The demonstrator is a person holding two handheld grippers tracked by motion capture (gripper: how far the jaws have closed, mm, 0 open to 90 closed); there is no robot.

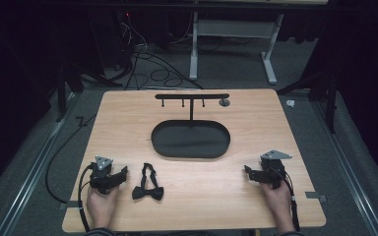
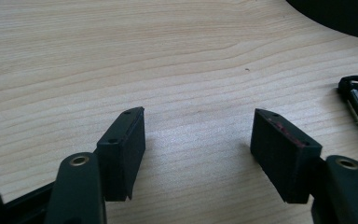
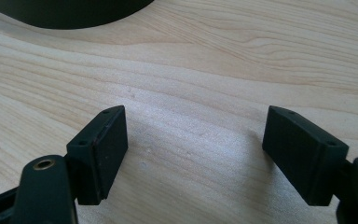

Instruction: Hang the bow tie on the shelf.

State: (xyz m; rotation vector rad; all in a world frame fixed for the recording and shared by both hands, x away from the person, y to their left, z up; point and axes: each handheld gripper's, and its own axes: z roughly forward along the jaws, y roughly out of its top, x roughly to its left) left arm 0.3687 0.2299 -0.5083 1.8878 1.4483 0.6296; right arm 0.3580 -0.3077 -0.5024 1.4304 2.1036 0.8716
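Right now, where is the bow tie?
In the high view the black bow tie lies flat on the table, just right of the left gripper and nearer the person than the oval tray.

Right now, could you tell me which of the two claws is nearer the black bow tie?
The left claw: the bow tie lies just beside it on the table, while the right claw rests far across, open like the left, holding nothing.
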